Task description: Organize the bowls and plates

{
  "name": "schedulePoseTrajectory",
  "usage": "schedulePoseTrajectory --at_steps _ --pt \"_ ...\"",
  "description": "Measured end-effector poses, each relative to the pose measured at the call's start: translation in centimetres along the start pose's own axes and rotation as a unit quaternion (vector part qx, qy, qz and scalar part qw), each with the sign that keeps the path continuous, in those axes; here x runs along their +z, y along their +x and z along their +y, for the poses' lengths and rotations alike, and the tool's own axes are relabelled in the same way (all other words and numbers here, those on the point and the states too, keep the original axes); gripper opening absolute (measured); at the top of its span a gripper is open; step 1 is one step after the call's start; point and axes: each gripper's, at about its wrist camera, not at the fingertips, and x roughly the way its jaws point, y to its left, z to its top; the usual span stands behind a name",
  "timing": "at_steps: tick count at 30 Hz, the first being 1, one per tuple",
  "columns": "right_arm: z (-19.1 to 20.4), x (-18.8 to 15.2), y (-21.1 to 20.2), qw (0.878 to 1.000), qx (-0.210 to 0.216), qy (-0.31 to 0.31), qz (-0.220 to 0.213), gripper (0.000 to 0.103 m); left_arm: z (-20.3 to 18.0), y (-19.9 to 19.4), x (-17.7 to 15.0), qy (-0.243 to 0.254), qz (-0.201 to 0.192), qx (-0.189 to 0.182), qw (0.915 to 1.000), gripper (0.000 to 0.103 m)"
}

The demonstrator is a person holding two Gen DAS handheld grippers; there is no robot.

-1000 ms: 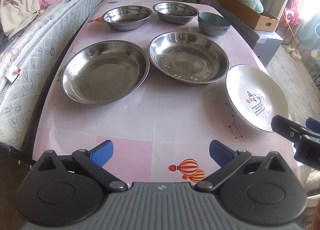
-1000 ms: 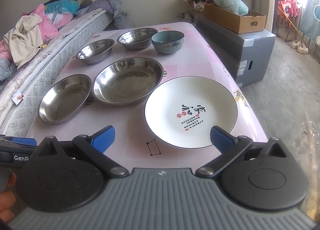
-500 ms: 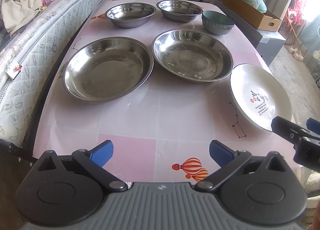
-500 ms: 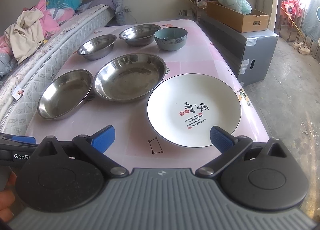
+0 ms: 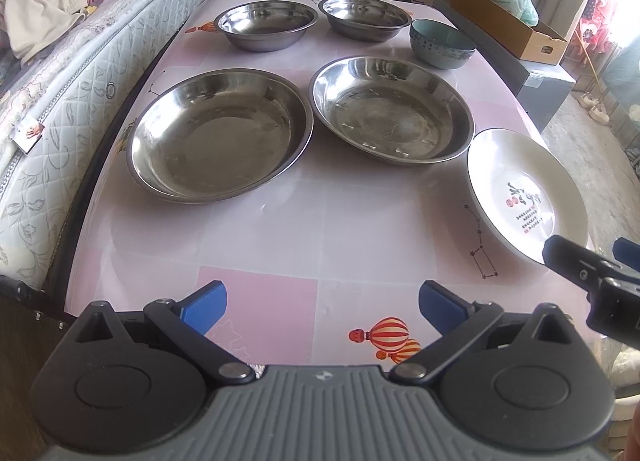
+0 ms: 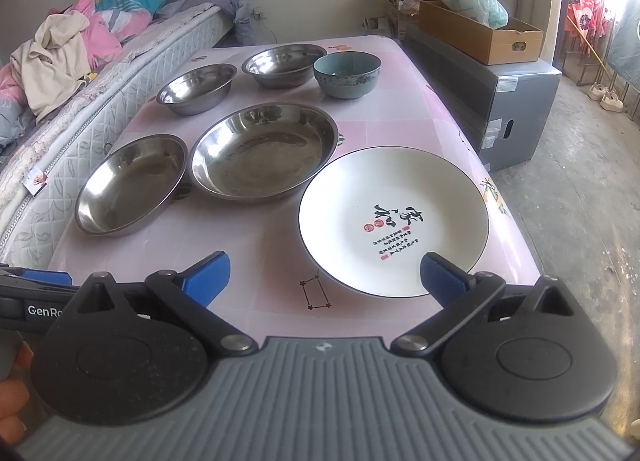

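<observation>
Both views are creeping forward over the table [image 5: 320, 221] compared with a second ago; dishes are sitting closer and larger in frame, none displaced.

I'm holding the left gripper [image 5: 322, 307] low over the near edge, fingers spread wide, nothing between them. The right gripper [image 6: 324, 275] is equally wide apart, its right pad overlapping the near rim of the white plate [image 6: 394, 221]; contact I cannot tell.

White plate: glossy ceramic, thin dark rim, calligraphy at centre, lying at the near right corner. Left of it, two shallow steel pans [image 5: 220, 145] [image 5: 392, 109], round, scuffed, side by side. Behind, two smaller steel bowls [image 5: 266, 25] [image 5: 366, 17] and a matte teal ceramic bowl [image 5: 442, 43].

Tabletop is showing a glossy pink-and-white checked cover with balloon prints. A quilted mattress [image 5: 60, 101] is flanking the left; a cardboard box [image 6: 480, 35] is resting on a grey cabinet to the right; the floor is concrete.
</observation>
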Motion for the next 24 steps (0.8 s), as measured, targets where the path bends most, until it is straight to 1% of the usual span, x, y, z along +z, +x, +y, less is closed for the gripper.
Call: schedulePoseTrajectory --at_steps 9,12,15,18,21,24 --pt "0.1 0.0 0.2 1.0 0.007 0.003 -0.001 0.102 0.1 0.3 0.2 -0.003 0.004 0.001 1.0 0.103" --pt "0.2 0.1 0.2 1.0 0.016 0.006 -0.01 0.102 0.1 0.7 0.2 -0.003 0.008 0.004 1.0 0.103" --pt "0.5 0.6 0.1 1.0 0.009 -0.002 -0.027 0.102 0.4 1.2 0.3 -0.007 0.01 0.012 0.9999 0.103" --pt "0.8 1.7 -0.1 0.999 0.005 -0.023 -0.049 0.102 1.3 1.8 0.6 -0.021 0.011 0.023 0.9994 0.103" --pt "0.7 3.2 -0.4 0.997 0.023 -0.027 -0.065 0.102 2.8 2.2 1.1 -0.04 0.007 0.034 0.9986 0.103" --pt "0.6 4.7 -0.5 0.996 0.031 -0.029 -0.077 0.102 4.7 2.4 1.6 -0.062 0.002 0.049 0.9969 0.103"
